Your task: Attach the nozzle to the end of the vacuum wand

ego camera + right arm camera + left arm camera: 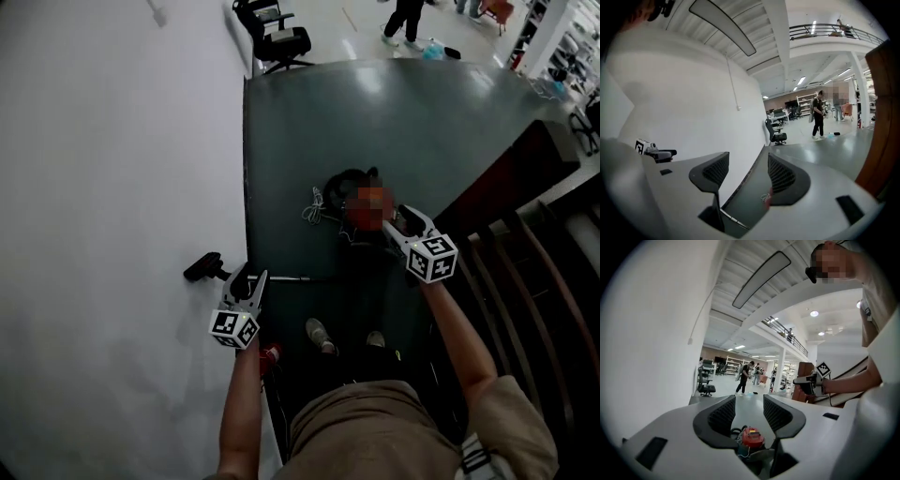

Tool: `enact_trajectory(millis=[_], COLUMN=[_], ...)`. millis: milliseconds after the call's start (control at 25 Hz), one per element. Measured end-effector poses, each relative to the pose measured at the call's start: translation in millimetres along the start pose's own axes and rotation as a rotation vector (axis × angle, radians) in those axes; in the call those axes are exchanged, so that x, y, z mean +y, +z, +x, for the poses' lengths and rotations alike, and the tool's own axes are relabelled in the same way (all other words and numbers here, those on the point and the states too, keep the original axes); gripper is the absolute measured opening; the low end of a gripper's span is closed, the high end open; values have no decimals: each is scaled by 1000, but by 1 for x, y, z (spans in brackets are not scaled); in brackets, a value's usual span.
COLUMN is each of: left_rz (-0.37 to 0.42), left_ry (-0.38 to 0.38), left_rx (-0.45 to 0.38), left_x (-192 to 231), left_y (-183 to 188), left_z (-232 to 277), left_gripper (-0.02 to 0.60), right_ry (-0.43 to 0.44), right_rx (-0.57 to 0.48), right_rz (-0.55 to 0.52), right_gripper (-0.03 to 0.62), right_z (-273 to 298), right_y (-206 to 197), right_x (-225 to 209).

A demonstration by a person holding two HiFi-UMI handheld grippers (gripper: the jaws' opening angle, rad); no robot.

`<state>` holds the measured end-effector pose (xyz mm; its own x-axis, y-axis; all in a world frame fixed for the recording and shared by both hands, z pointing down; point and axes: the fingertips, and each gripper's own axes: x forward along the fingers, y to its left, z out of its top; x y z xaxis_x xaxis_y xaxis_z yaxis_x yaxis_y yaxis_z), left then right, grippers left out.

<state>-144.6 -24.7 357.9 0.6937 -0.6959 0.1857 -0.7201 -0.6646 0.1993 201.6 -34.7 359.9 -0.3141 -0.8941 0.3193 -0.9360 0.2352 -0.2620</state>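
The left hand-held gripper (247,281) and right hand-held gripper (401,223) are both released and empty, held above the dark floor (375,122). The nozzle (203,267) lies at the left end of the wand (286,278), by the white wall. I cannot tell whether it is seated, so lifting the wand might shake it off; no brand or writing is legible, only square markers

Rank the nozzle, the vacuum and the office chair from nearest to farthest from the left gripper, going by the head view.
1. Nozzle, against the white surface, just left of the left gripper.
2. Vacuum, on the dark floor, up and to the right.
3. Office chair, far off at the top.
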Motion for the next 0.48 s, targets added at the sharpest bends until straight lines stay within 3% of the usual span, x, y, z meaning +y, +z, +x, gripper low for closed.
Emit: enact_trajectory(millis=[240, 480], left_rz=[109, 168], left_ry=[-98, -162], left_rx=[-97, -200], left_x=[-116, -201], left_y=[80, 137], left_z=[6, -1], left_gripper=[178, 178], right_ry=[2, 28], right_rx=[-149, -267], right_rz=[-13, -57], right_gripper=[270, 224], right_z=[-119, -213], right_y=[86, 126], right_x=[-12, -9])
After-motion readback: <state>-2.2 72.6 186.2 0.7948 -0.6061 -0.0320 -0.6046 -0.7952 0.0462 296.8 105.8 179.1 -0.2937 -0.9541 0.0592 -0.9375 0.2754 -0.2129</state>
